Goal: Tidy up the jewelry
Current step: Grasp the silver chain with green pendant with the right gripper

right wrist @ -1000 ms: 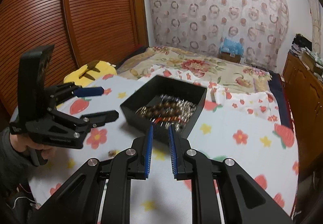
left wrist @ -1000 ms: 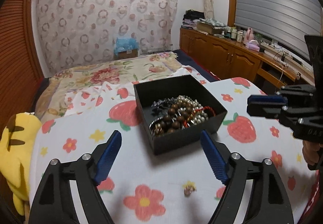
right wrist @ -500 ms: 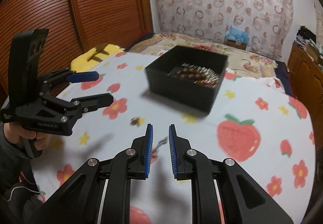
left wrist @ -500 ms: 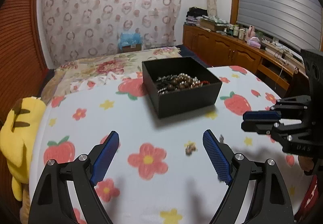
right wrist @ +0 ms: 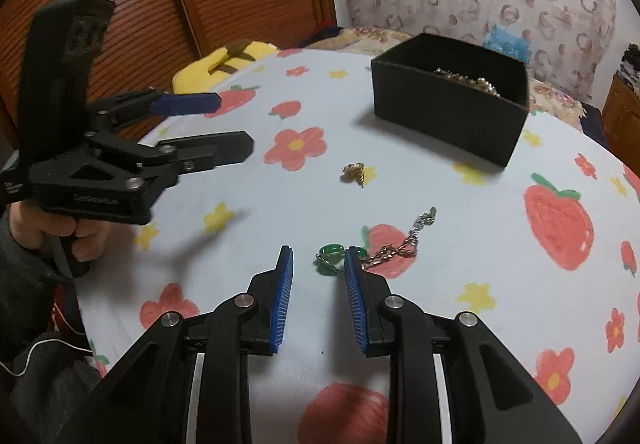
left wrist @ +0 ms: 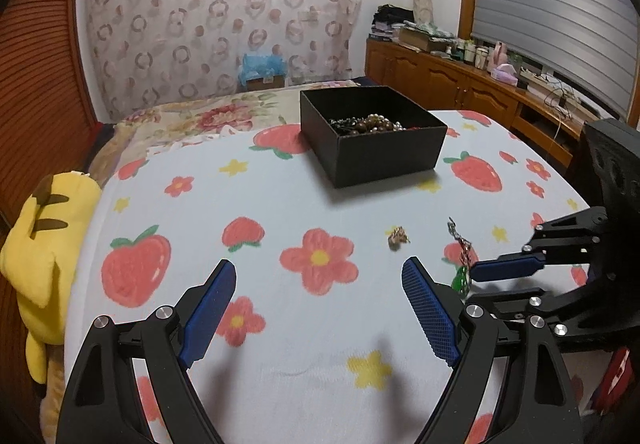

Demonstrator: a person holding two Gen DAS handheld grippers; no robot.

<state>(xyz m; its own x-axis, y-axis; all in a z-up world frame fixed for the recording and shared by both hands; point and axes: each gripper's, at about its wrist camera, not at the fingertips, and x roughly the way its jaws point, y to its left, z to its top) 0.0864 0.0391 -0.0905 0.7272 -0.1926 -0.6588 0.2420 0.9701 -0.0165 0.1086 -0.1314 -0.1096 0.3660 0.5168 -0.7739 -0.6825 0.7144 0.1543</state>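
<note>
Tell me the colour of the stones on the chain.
Green stones; right wrist view shows them best.

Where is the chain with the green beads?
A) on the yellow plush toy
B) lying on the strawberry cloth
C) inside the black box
B: the chain with the green beads lies on the strawberry cloth, just ahead of the open right hand-held gripper, outside the black box.

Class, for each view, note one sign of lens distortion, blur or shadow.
Left wrist view: the window frame bows, and the black box casts a soft shadow. Right wrist view: dark corners, and the left tongs look slightly smeared.
</note>
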